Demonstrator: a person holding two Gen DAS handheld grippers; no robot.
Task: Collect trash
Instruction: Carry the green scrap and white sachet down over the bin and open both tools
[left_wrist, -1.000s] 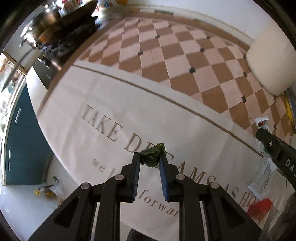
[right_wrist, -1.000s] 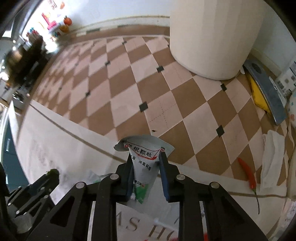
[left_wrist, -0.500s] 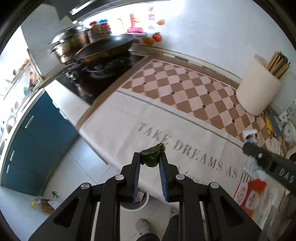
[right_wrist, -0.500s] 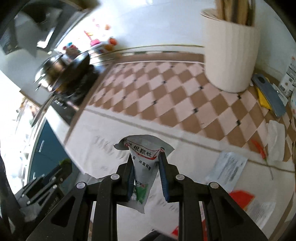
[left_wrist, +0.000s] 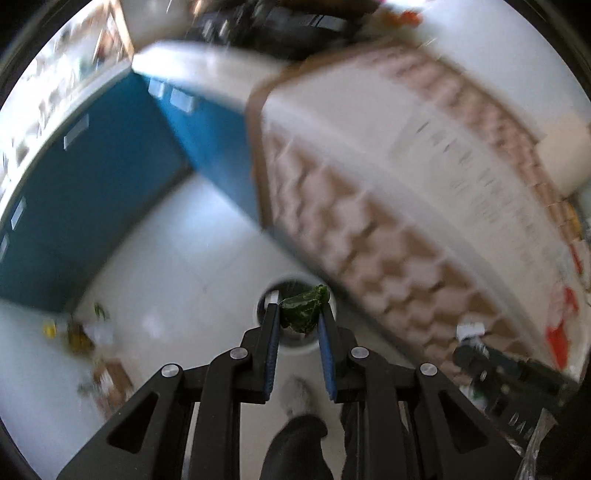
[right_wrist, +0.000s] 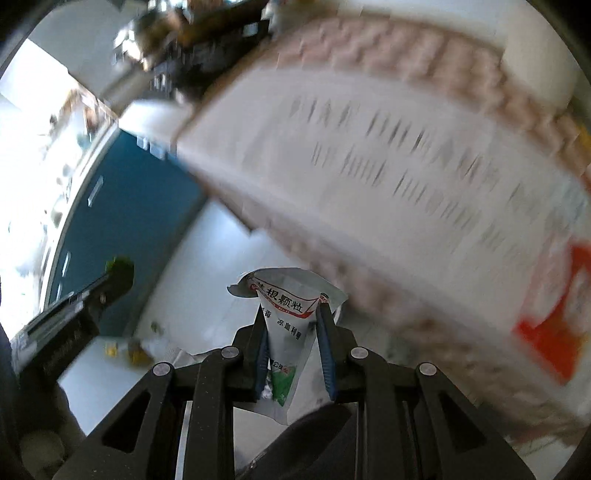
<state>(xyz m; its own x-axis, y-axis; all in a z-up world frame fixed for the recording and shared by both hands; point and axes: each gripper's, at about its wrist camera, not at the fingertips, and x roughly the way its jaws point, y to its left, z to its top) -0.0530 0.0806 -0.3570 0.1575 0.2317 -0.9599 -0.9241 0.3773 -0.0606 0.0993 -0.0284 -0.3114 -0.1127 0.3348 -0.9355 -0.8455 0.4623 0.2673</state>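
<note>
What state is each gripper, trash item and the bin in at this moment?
left gripper: shut on the green leaf scrap, above the bin.
right gripper: shut on the white sachet, upright between the pads.
white bin: on the floor, mouth open.
tablecloth: draped over the counter edge, blurred.

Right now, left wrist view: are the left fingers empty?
No, the left gripper pinches a dark green leaf scrap between its fingers, above the round bin.

Teal cabinets (left_wrist: 92, 206) – pale tiled floor (left_wrist: 177, 266) – bright daylight left.
</note>
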